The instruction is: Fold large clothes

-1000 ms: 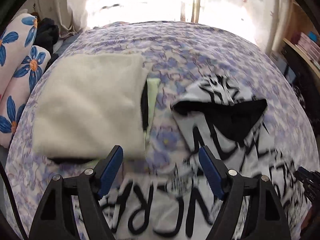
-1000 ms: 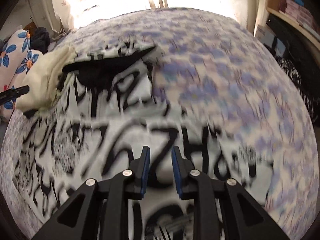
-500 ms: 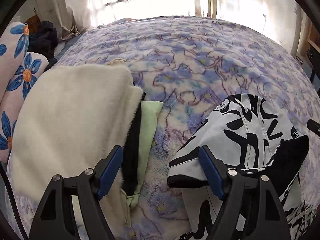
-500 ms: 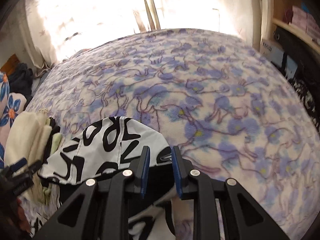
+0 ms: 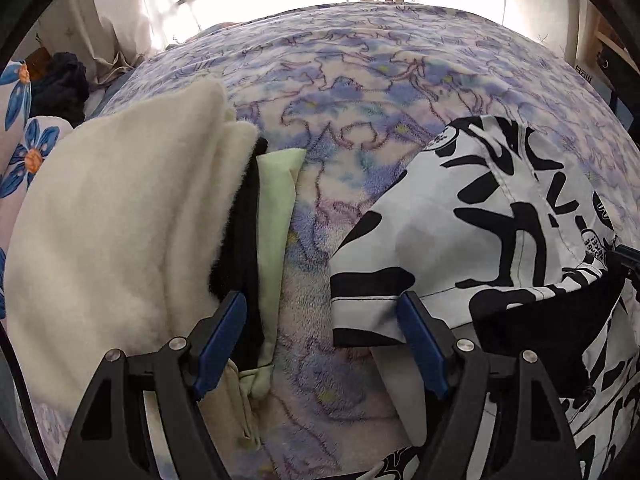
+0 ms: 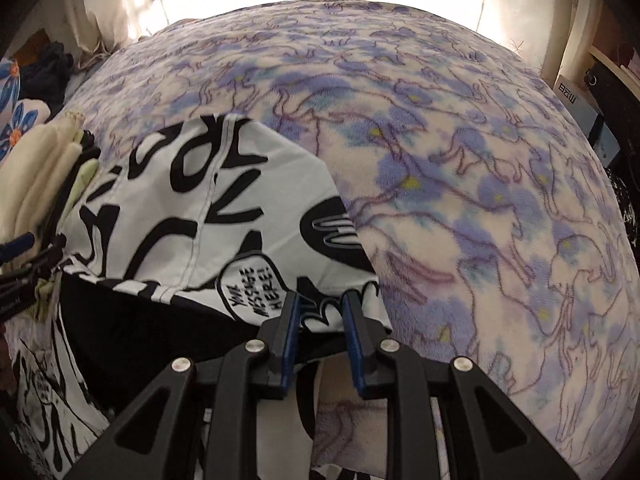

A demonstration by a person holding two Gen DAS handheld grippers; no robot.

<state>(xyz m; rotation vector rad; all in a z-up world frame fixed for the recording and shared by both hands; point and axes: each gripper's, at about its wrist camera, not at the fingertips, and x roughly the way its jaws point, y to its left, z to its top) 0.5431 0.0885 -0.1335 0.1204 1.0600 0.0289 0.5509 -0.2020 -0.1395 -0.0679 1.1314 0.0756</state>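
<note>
Shirt (image 6: pixel 224 216) is lifted off the bedspread (image 6: pixel 480 184) at ten o'clock — pinched by the right gripper (image 6: pixel 320 320); the left gripper (image 5: pixel 320 332) is spread wide, level, grasping nothing.

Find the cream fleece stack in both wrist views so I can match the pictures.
Left wrist: the cream fleece stack fills the left side, beside the left claw.
Right wrist: the same stack is a narrow sliver at the far left edge, left of the black-and-white shirt.
Shared landmark: the shirt, lying on the purple flowered blanket.
</note>
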